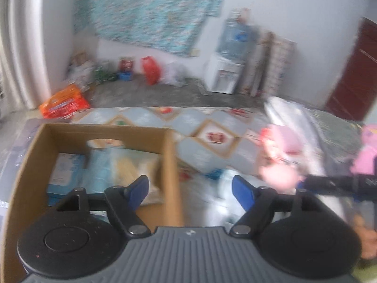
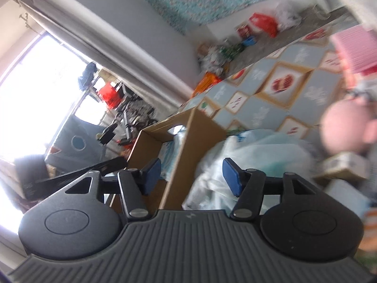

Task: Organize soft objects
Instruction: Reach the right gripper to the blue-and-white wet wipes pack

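Both my grippers are empty right now. My left gripper [image 1: 189, 192] hangs with its jaws spread wide, nothing between the pads, right over the near wall of the cardboard box [image 1: 169, 165], where soft packs [image 1: 113, 165] already lie. My right gripper [image 2: 192, 175] stands about half open, also bare, above a crumpled plastic bag [image 2: 249, 155] just beside the box. I judge I'm between drops. Next I need another soft one: the pink plush toy [image 1: 279, 162] waits farther out on the patterned cloth [image 1: 212, 122].
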The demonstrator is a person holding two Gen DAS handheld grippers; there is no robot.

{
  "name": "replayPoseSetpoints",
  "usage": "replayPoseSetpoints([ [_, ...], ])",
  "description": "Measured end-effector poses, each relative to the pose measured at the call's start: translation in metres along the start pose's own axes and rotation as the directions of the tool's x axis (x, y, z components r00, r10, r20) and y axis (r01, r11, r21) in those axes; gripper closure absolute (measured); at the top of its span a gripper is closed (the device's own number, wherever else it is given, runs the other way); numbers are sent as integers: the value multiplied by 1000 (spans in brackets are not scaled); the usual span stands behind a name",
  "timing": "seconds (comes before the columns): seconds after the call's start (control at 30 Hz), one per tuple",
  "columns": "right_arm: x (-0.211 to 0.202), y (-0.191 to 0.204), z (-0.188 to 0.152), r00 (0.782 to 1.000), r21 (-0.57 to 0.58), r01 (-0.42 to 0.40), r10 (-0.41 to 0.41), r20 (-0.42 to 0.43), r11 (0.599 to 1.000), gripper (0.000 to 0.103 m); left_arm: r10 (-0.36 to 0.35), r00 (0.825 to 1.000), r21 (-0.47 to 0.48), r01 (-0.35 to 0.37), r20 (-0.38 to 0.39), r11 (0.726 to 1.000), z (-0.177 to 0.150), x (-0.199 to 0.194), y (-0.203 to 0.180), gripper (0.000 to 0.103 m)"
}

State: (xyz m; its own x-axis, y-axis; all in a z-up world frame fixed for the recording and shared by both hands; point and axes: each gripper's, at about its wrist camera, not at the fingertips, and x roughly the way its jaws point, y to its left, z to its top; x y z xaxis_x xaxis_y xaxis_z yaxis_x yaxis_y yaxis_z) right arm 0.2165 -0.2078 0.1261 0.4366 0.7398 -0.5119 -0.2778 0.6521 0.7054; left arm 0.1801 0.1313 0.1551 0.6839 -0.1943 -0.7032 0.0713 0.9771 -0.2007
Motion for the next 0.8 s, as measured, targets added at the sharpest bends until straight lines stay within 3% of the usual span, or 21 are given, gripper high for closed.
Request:
replayPoseSetpoints([
  [0.23,-86,-34,-22,990,36,70,-74,124,997,37,-93,995,174,97,-28,980,-26,0,-92,12],
  [0.4,-115,-64,-37,982,92,100,-113,149,991,37,-116,989,263,136,-89,955,-47,25,-141,12],
  [0.63,-126,-109,-47,973,175,140,-168,158,975,37,-146,978,306,186,-150,934,-62,59,-180,12],
  [0.8,-111,-142,-43,954,203,235,-266,136,950,37,-175,970,344,224,-169,912,-68,78,-207,18],
])
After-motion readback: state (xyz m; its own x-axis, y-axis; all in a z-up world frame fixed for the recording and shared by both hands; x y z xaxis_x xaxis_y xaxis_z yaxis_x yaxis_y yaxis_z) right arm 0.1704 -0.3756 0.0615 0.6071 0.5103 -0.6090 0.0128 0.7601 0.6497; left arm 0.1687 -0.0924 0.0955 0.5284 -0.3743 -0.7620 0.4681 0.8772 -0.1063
